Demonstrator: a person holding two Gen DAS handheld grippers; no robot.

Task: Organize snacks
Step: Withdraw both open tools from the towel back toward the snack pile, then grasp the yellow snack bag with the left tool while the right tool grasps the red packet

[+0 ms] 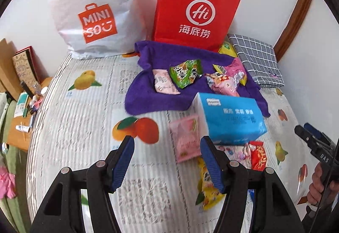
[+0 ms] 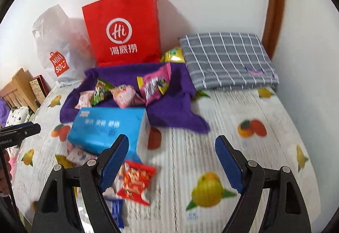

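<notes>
Both the left gripper [image 1: 167,160] and right gripper [image 2: 171,162] hung open and empty; next, probably, closing on the red foil snack packet [image 2: 136,185] beside the right fingers [image 2: 113,161].

Assorted snack packets [image 1: 186,74] strewn across purple towel [image 1: 148,95]

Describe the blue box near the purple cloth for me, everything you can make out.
The blue box is a rectangular pack, bright blue on its broad face with white printed characters and a small white label at one corner; its end face looks white. It appears soft-sided, like a wrapped tissue pack. It lies closed on the fruit-print bed cover, its far edge against or over the purple cloth. Snack packets are tucked under its near edge, a pink packet beside it. Neither tool touches it.
</notes>
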